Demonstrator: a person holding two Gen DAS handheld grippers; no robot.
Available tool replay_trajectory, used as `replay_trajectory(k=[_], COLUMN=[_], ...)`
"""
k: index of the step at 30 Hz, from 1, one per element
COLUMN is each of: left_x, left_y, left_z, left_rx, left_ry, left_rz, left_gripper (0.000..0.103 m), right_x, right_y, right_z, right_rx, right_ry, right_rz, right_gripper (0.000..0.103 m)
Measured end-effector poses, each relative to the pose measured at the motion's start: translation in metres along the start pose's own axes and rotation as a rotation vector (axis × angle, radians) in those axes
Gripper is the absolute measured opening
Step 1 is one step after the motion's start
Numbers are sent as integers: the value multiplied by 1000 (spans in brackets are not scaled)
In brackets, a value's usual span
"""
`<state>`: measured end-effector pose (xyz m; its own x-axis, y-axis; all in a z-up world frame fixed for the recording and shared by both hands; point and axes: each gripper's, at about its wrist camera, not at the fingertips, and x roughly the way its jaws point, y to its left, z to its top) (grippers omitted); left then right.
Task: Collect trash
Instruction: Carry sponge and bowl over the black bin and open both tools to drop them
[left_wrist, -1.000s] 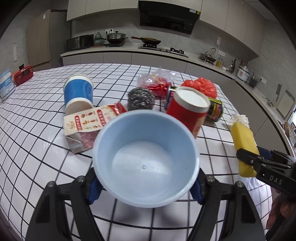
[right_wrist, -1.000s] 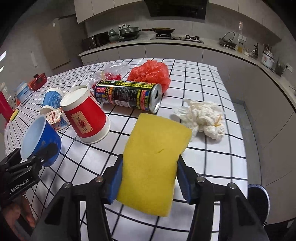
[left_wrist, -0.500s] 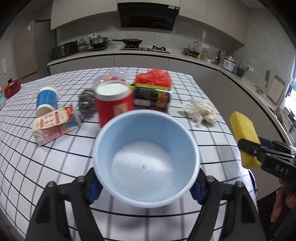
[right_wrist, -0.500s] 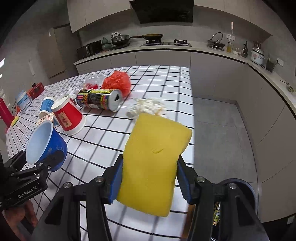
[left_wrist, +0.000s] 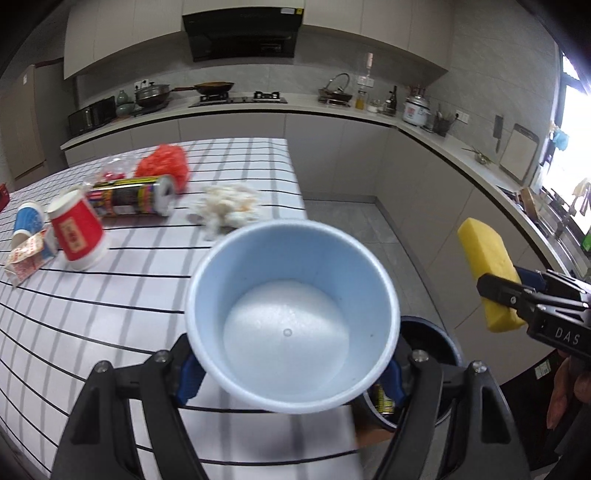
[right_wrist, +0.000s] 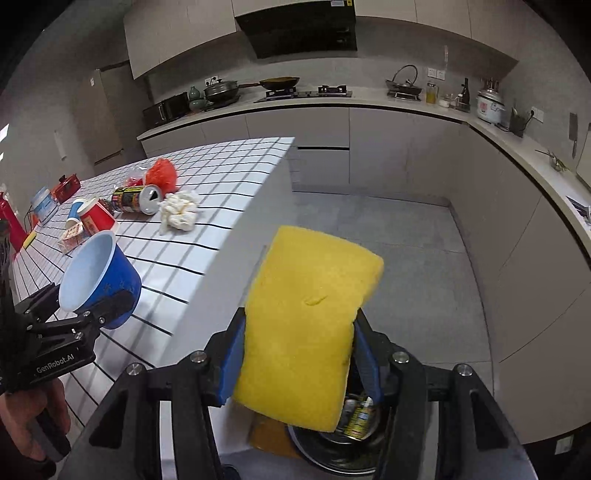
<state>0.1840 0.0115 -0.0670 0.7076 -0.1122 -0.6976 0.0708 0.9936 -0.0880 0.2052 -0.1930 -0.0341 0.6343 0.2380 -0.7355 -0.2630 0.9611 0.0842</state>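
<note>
Cups, a can and crumpled tissue lie on my checked table (left_wrist: 110, 295). My left gripper (left_wrist: 291, 373) clamps an empty blue cup (left_wrist: 291, 325) at the table's edge. Right of it, my right gripper (right_wrist: 299, 365) squeezes a yellow sponge (right_wrist: 306, 325) above the trash bin (right_wrist: 332, 454), which holds cans.

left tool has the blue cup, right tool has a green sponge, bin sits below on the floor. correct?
Not quite: the sponge is yellow, not green, as the right wrist view shows. The rest holds: the left tool grips the blue cup, the right tool grips the sponge, and the bin sits below on the floor.
</note>
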Motion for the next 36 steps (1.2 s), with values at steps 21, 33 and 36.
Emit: replay_trajectory(k=[21, 33, 36], left_x=[55, 94, 101], left_y=[-148, -159, -159], left_z=[-61, -96, -103], left_rx=[85, 34, 33], left_ry=[101, 176, 199], left_rz=[-81, -45, -37], left_gripper=[77, 77, 77], right_x=[-1, 52, 67], right_y=[-149, -155, -154], right_z=[-107, -142, -146], right_rx=[-81, -114, -131], right_ry=[73, 152, 165], right_rz=[10, 74, 90], right_gripper=[56, 56, 56])
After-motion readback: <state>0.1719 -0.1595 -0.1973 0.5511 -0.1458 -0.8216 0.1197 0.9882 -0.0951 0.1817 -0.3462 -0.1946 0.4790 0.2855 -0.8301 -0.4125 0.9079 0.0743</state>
